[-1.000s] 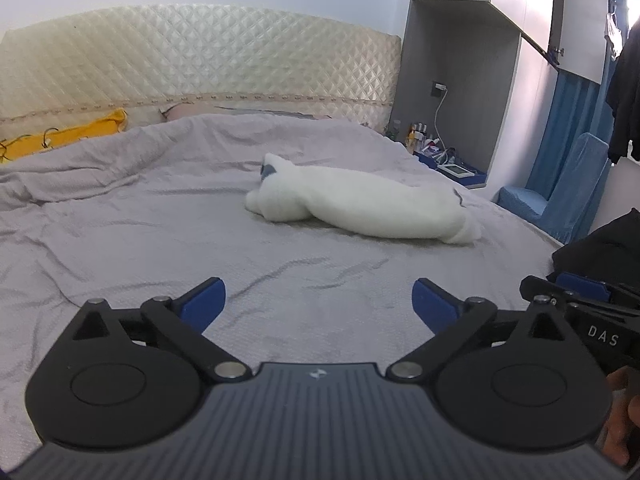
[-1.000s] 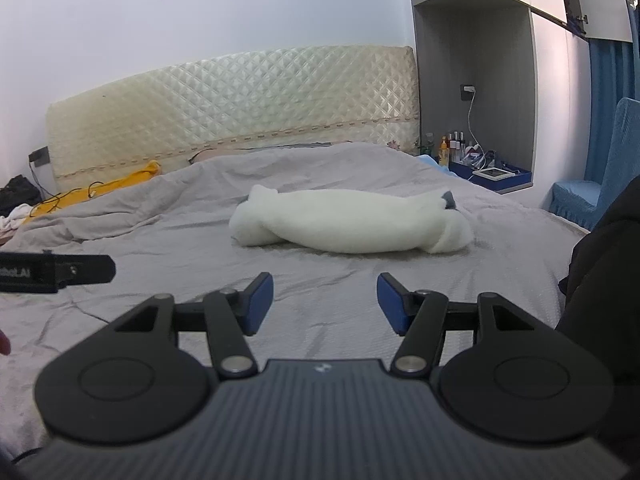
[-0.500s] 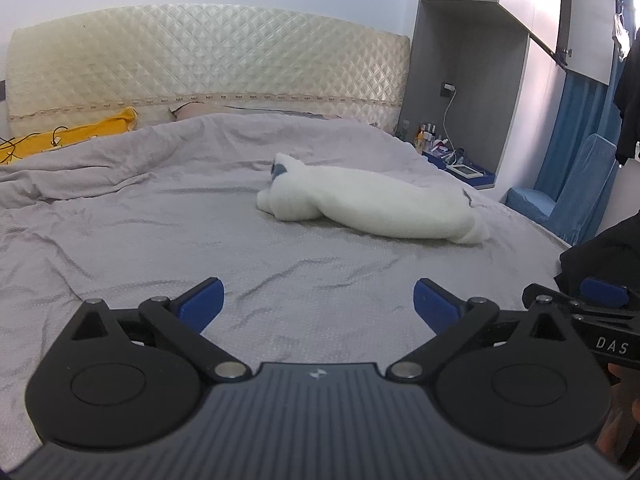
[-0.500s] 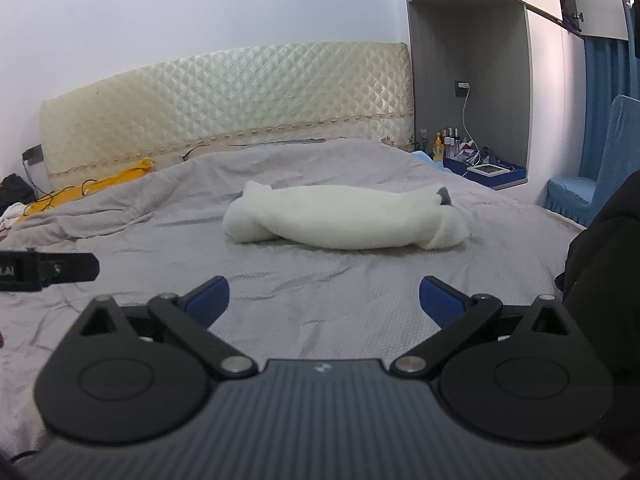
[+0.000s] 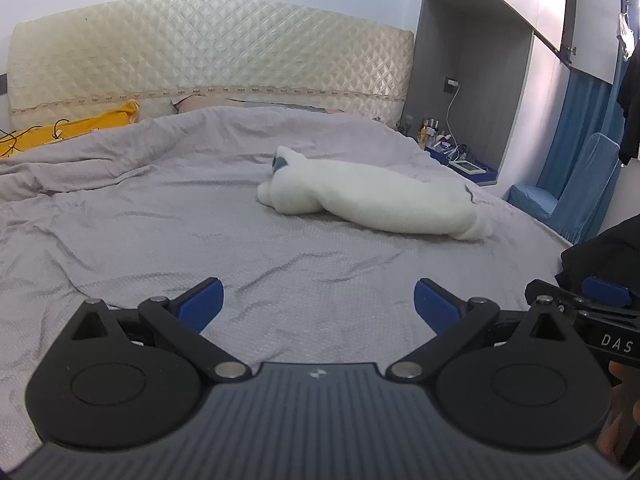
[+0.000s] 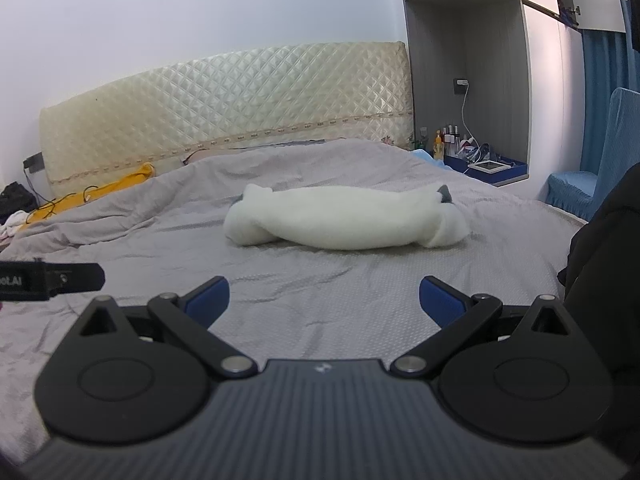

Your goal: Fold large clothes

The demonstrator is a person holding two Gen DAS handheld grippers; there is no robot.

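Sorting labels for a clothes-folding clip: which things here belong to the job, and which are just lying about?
Job:
white garment bunched on the grey bedspread
left gripper and right gripper, jaws open

Lying about:
yellow cloth
bedside bottles
blue chair

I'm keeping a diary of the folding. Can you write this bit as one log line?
step: before first grab | white garment: bunched on grey bed, untouched | left gripper: open, empty | right gripper: just opened wide, empty
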